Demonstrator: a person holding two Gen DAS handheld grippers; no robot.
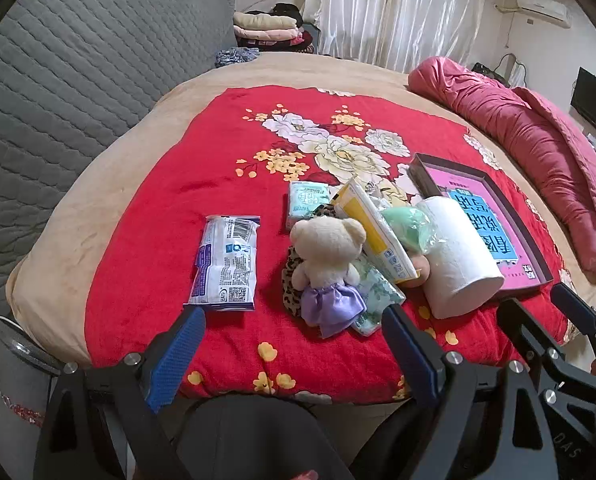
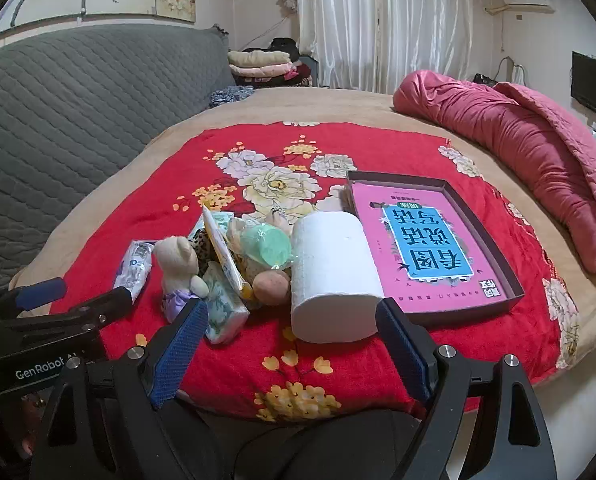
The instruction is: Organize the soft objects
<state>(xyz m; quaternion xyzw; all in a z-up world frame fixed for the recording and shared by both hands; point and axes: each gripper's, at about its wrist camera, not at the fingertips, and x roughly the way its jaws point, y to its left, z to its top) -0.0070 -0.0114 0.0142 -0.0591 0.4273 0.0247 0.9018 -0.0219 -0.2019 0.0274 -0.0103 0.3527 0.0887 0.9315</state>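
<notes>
A pile of soft things lies on the red flowered blanket [image 1: 218, 152]. A cream teddy bear [image 1: 327, 248] in a purple skirt sits on a leopard-print cloth, next to tissue packs [image 1: 307, 200], a yellow-and-white pack [image 1: 371, 232], a green sponge in plastic [image 1: 407, 226] and a white paper roll [image 1: 461, 256]. A blue-and-white wipes pack [image 1: 226, 264] lies apart to the left. My left gripper [image 1: 294, 336] hovers open, near the bear. My right gripper [image 2: 292, 332] is open before the paper roll [image 2: 333, 272]. The bear [image 2: 178, 268] is on its left.
A shallow dark box lid with a pink and blue print [image 2: 437, 240] lies right of the roll. A rolled pink quilt [image 2: 517, 140] lies along the bed's right side. A grey quilted headboard [image 1: 78, 80] rises at left. Folded clothes [image 1: 266, 28] are stacked behind.
</notes>
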